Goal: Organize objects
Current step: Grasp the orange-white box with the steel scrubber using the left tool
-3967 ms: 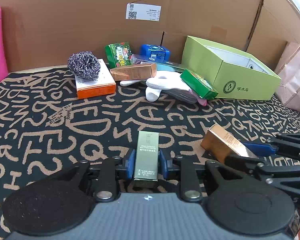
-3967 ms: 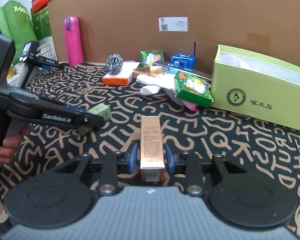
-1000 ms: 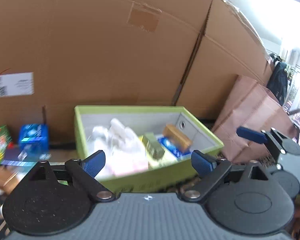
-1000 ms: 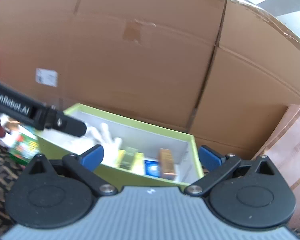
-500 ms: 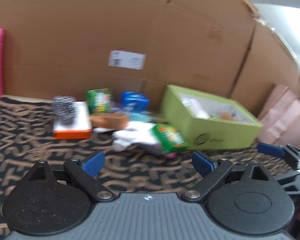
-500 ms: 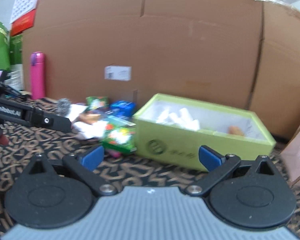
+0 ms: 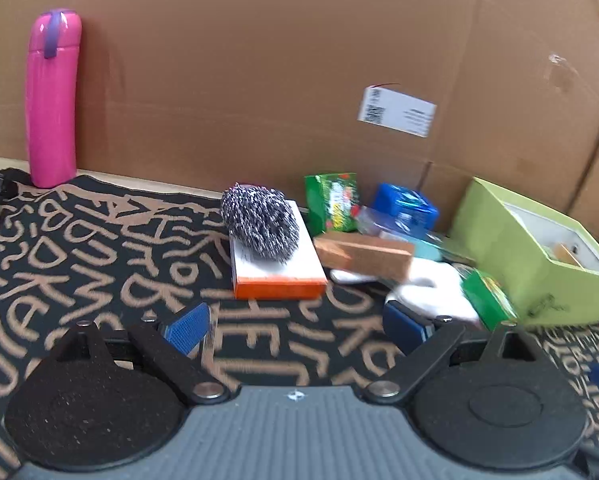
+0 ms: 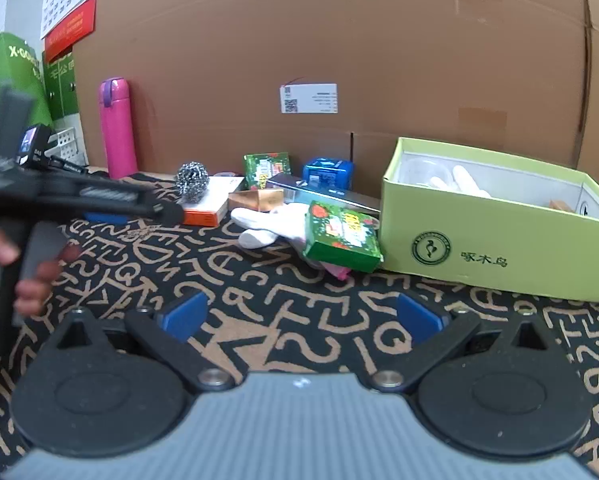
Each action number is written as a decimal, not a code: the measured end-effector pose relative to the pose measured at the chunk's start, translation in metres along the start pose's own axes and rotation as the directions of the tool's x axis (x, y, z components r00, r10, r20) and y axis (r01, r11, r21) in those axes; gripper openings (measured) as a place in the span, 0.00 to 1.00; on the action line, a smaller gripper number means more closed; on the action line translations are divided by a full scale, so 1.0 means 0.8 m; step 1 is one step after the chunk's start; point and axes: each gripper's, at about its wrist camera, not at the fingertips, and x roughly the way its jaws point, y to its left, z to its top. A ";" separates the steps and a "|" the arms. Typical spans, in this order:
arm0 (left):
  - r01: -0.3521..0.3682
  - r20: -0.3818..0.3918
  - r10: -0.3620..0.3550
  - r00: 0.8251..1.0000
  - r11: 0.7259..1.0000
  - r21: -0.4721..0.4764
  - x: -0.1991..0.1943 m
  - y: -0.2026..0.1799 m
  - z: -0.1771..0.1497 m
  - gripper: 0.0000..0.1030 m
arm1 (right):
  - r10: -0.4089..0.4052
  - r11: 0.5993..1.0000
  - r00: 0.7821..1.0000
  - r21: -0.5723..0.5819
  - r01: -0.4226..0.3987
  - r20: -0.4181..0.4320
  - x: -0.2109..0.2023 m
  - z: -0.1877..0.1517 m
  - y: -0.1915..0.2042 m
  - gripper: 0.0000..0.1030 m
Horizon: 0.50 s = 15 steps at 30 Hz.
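While both hand-held grippers [image 7: 295,322] [image 8: 299,316] gape empty, lettered mat [image 8: 299,280] fronts cardboard wall [image 8: 339,60].

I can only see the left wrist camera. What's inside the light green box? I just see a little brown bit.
Observer: The right wrist view shows white finger-shaped things, maybe gloves, lying inside the light green box.
Operator: Is there a picture on the box?
Observer: Yes, a round dark green logo sits on its front wall, with characters beside it.
Operator: Who is holding my hand-held gripper?
Observer: A person's hand wraps around the handle of the left hand-held gripper, at the left edge of the right wrist view.
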 end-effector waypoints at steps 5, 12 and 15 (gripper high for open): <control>-0.025 -0.018 0.026 1.000 0.999 0.024 0.048 -0.002 0.020 0.93 | -0.002 1.000 1.000 0.006 0.002 -0.024 0.011 -0.001 0.004 1.00; -0.020 -0.070 0.024 0.997 0.998 0.064 0.077 0.001 0.027 0.71 | -0.031 0.998 0.999 0.053 0.032 -0.022 0.024 0.006 -0.009 1.00; 0.026 -0.085 -0.019 0.996 0.996 0.085 0.058 0.004 0.017 0.71 | -0.044 0.997 0.999 0.062 0.044 -0.010 0.036 0.014 -0.019 1.00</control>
